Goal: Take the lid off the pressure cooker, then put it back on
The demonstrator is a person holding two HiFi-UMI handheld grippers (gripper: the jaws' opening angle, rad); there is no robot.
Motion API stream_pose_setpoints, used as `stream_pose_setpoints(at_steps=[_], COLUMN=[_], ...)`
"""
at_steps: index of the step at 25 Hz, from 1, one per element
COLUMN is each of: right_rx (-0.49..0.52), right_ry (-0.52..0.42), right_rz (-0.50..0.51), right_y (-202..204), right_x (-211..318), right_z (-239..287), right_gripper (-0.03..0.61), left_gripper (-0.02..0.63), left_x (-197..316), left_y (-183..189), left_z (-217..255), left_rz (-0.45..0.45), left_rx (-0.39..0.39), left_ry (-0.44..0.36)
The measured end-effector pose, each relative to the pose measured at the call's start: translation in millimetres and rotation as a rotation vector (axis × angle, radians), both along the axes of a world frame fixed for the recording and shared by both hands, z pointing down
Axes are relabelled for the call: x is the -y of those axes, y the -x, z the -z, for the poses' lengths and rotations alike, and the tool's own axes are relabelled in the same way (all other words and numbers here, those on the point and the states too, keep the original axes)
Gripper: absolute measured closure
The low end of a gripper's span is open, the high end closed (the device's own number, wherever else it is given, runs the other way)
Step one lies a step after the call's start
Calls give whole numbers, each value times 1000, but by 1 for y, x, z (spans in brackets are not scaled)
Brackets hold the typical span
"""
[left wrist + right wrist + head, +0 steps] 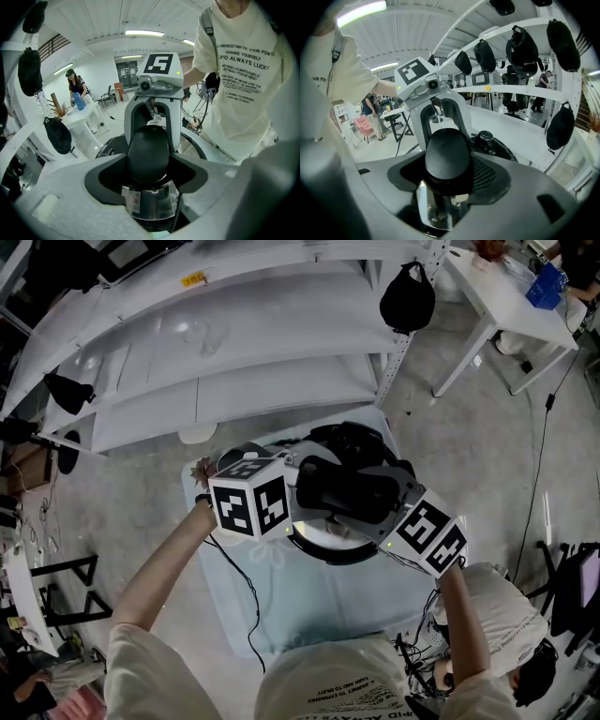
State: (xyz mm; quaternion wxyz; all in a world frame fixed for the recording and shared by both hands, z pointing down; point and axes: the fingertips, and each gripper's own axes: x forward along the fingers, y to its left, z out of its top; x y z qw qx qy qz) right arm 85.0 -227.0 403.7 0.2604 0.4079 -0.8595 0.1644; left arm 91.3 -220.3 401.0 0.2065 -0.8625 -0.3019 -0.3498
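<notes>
Pressure cooker [317,534] of polished steel, with a rounded black lid [499,152], sits on the table [309,610] under a pale blue cloth, directly below the person and between the two tools. The left hand-held gripper [149,161] is closed on a bulbous black side handle [148,145], its dark pads pressing on both flanks, with the steel wall and a small label showing just beneath. The right hand-held gripper [447,164] does the same on the opposite black handle [446,154], its jaws wide but filled by the grip. Each tool faces the other across the pot. In the right gripper view the lid's surface and its small black valve knob [486,137] lie just beyond the held handle, and the lid appears to be seated on the pot, with no gap visible at the rim. The step in hand looks like a two-sided hold on the pressure cooker, made either to free the lid or to finish locking it; the pictures do not settle which, nor whether the handles belong to the lid or to the body. If the lid is yet to come off, the next move likely calls for a twist to release the lock, both grips kept firm and level, then a straight lift so that the lid clears the rim without dragging the pot across the cloth.
</notes>
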Motion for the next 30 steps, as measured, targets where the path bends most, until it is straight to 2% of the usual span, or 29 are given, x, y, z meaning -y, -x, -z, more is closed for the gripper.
stream_pose_setpoints(at_steps=[4,8,15,21,27,30], right_rx=[-2,1,16,49,72,110], right_ry=[-10,-23,-62,-112,-155,-167], right_rz=[2,1,-36,-110,-229,-258], right_y=[-1,-1,-4,-10,-21,-20], right_x=[0,2,3,-2,-15,-26], right_z=[0,-1,2,7,14,18], right_gripper=[301,301,299,284,285,285], left_gripper=[327,327,327,327,327,327], left_x=[0,6,16,17,14,10], left_y=[0,1,8,11,21,33], left_z=[0,1,5,8,20,23], left_rz=[21,98,360,508,690,768], left_rx=[-10,-44,-215,-311,-430,-459], left_ry=[11,32,89,79,165,193])
